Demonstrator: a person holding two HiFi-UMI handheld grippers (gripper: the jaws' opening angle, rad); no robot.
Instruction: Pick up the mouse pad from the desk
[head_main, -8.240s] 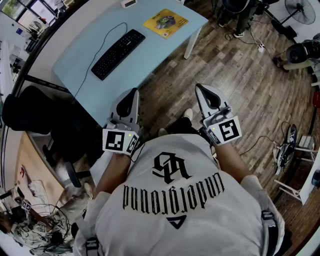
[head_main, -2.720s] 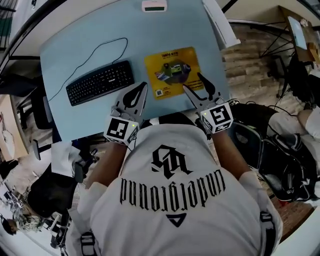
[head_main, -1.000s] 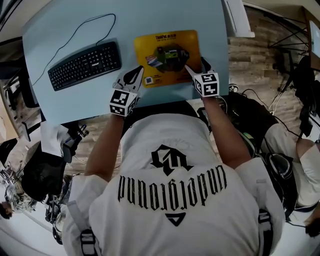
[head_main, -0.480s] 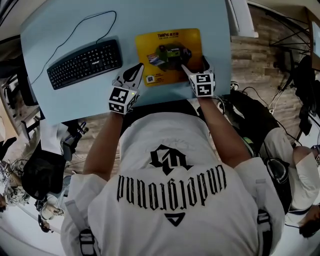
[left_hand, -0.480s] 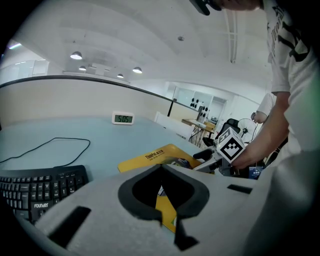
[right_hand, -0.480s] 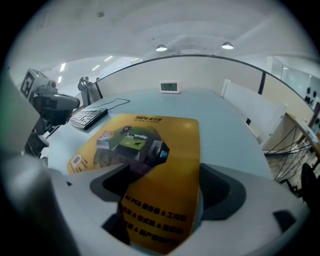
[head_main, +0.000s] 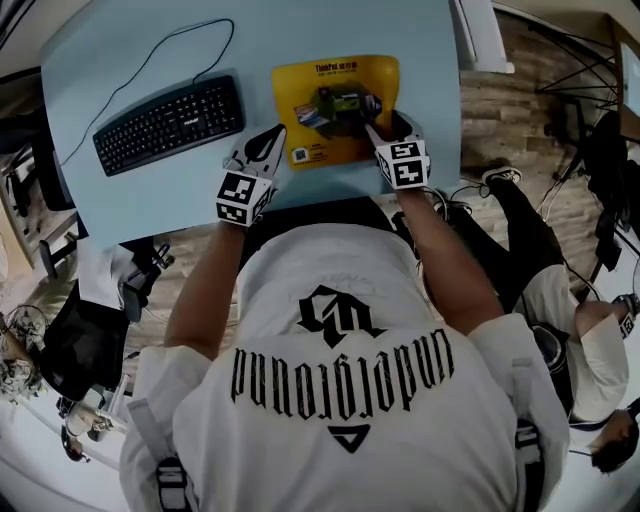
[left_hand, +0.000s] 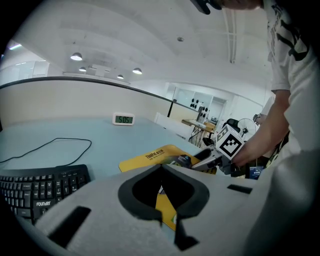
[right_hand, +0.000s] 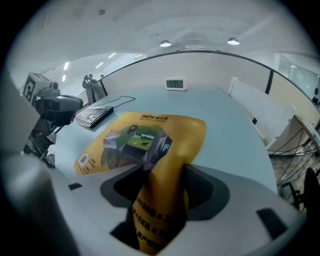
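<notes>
Yellow mouse pad (head_main: 318, 82) curls up at its near right corner, pinched in the right gripper (right_hand: 160, 172), whose jaws have just been closing on it. The left gripper (head_main: 277, 131), jaws together and empty, sits between that pad and the black keyboard (head_main: 168, 112). The pad lies on the pale blue desk (head_main: 330, 25) just right of the keyboard. A digital clock (right_hand: 175, 84) stands far beyond the keyboard.

- Bright, even light from round white ceiling lamps (left_hand: 76, 57); shadows soft.
- Heavy fisheye bending; black corners in gripper views.
- Nearest pale grey fingers (right_hand: 235, 220) blurred.
</notes>
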